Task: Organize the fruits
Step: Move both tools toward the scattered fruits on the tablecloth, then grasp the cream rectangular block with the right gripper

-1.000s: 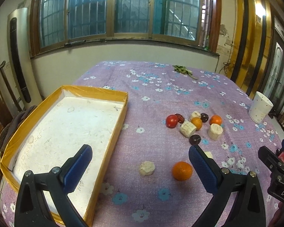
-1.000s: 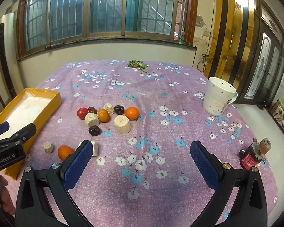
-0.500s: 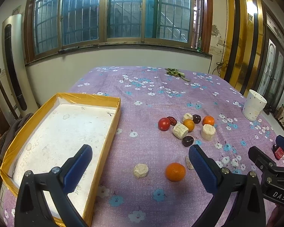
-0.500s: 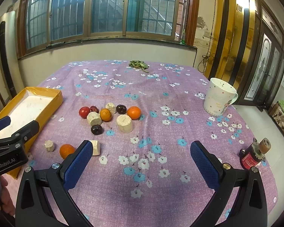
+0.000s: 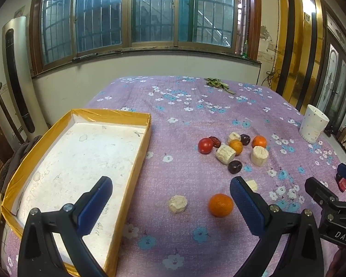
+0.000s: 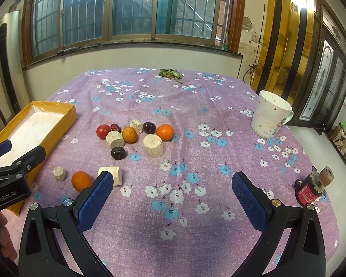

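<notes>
Left tool (image 5: 170, 198): released, jaws spread wide, nothing between them; hovers over the near edge of the desk. Right tool (image 6: 173, 192): likewise released and empty.

Desk under a purple flowered cloth (image 5: 184, 120). Yellow-walled tray (image 5: 117, 114) with a bare white floor sits at the left. Near the left tool: a lone orange (image 5: 220, 205), a pale cork-like round (image 5: 177, 204) beside it, and a pale block (image 5: 251, 184) partly behind the tool's right finger. Farther off, a cluster (image 5: 233, 149): red tomato, two small oranges, dark round fruits, pale cylinders, all close together, some touching.

Room: barred windows (image 5: 154, 13) along the far wall, tall floor-standing unit (image 5: 16, 73) at left, gold-framed doors on the right, green leaves (image 6: 170, 72) at the desk's far edge.

Right view only: the white mug (image 6: 271, 117) with its handle shown, a small red-bodied motor (image 6: 310, 188) near the desk's right edge, and a bit of a hand at lower left. Left view only: the tray's full floor, a dark chair at far left.

Against one second ago: left view has lifted and pulled back; tray and fruits sit farther off and lower in frame. Right view barely shifted. Fruits lie where they did.
</notes>
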A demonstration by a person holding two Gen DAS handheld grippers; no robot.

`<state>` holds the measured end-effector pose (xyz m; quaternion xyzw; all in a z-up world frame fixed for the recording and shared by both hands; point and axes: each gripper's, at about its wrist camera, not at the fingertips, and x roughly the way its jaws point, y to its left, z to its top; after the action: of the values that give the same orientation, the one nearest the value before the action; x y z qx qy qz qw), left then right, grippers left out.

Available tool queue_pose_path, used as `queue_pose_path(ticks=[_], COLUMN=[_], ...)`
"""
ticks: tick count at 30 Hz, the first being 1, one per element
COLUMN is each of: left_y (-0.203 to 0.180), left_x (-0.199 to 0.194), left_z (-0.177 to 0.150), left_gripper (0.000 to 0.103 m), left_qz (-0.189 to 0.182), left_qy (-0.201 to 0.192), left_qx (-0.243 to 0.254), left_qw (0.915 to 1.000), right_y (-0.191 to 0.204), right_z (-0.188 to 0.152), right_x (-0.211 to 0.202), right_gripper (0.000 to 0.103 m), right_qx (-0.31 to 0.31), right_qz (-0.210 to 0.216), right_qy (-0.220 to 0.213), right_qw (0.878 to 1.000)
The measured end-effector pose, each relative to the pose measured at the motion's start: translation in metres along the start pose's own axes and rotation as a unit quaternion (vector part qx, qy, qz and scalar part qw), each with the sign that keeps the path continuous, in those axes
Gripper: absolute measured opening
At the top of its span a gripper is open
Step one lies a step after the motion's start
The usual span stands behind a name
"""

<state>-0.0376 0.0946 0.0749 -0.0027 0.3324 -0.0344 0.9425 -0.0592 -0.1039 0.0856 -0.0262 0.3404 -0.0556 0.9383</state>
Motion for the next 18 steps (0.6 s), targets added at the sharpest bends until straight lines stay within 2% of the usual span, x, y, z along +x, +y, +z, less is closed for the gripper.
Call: queue_pose_path(ticks=[8,13,17,18], left_y=[0.011,0.013,0.012,0.012], left_x=[0.000,-0.003,-0.006,-0.007], left_z=[-0.006,-0.016,-0.022,-0.024], left_gripper=[0.103,0.103,0.103,0.103], left_qz=[0.028,0.022,0.018,0.018], left_qy=[0.021,0.045,0.058,0.060], left_qx=[0.031,0.062,0.080,0.084], left_qw=[0.9989,0.9968,0.9949,0.9945], right_y=[0.006,0.015,0.030,0.034], right_z=[-0.003,-0.006,-0.008,-0.008], right_x=[0.016,0.036,0.053,0.058], right_gripper=[0.103,0.102,0.093,0.088], right_qx=[-0.013,-0.021,-0.041,-0.048], right_qz=[0.025,0.062,0.086,0.093], right_qy=[0.026,0.058,0.075,0.080], right_qw=[0.999,0.996,0.993,0.991])
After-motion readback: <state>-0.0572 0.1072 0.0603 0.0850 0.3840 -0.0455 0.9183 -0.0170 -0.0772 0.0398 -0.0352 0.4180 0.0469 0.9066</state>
